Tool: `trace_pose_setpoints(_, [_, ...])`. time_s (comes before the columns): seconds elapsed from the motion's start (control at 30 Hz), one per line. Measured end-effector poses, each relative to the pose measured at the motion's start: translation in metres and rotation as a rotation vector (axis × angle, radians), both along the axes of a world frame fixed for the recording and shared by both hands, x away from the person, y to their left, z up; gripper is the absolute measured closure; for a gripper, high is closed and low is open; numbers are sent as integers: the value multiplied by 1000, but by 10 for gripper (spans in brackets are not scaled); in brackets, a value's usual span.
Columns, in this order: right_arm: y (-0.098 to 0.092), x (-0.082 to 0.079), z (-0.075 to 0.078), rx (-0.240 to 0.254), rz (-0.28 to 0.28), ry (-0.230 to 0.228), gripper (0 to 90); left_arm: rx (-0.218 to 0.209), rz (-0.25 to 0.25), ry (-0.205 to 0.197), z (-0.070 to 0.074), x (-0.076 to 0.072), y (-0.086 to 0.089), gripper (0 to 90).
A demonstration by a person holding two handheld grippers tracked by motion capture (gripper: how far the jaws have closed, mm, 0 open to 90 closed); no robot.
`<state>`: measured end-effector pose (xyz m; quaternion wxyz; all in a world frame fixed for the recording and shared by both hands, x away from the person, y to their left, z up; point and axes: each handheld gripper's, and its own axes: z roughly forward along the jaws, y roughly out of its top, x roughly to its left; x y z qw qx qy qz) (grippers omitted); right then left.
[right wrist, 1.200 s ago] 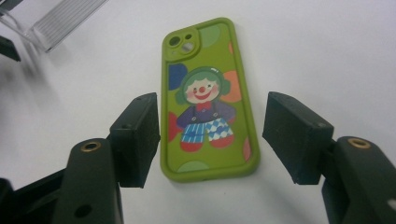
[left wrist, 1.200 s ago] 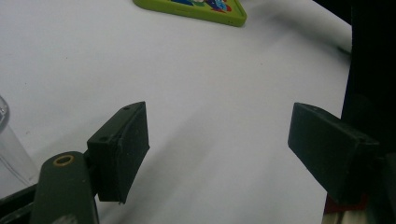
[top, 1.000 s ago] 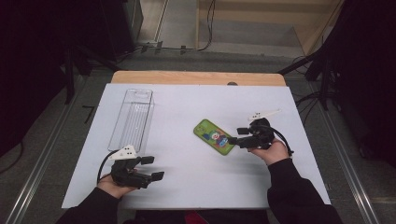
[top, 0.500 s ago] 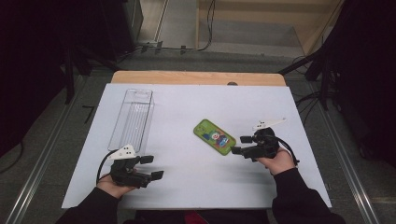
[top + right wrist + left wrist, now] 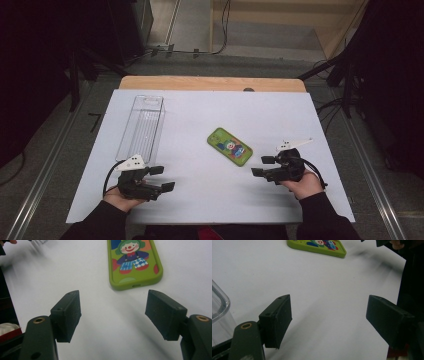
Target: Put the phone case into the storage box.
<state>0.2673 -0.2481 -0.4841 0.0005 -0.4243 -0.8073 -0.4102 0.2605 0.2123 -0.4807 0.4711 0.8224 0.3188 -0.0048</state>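
Bare white table (image 5: 105, 322) lies between my open right claw (image 5: 113, 315) and the green rubber clown-printed phone case's (image 5: 133, 262) near edge.

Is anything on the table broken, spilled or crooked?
Nothing looks broken or spilled. The green clown phone case lies flat but slantwise on the white table, and the clear plastic box stands empty and upright.

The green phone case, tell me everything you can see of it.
The phone case is a flat, lime-green rectangle with rounded corners, rubbery-looking, printed with a cartoon clown in a blue checked outfit. A small slot shows in one short edge. It lies flat and skewed on the white table, right of the middle, ahead of the right tongs. Nothing but the table touches it.
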Motion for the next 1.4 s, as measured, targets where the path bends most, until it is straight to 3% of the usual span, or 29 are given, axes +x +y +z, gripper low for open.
trace_pose_setpoints(0.57, [-11, -27, -16, 25, -22, 11, 259, 3, 5, -16, 0, 0, 1, 245])
trace_pose_setpoints(1.27, [-12, -18, -15, 15, -7, 11, 241, 2, -5, -12, 0, 0, 0, 245])
trace_pose_setpoints(1.4, [-12, -16, -13, 21, -12, -6, 241, 1, -5, -14, 0, 1, 0, 245])
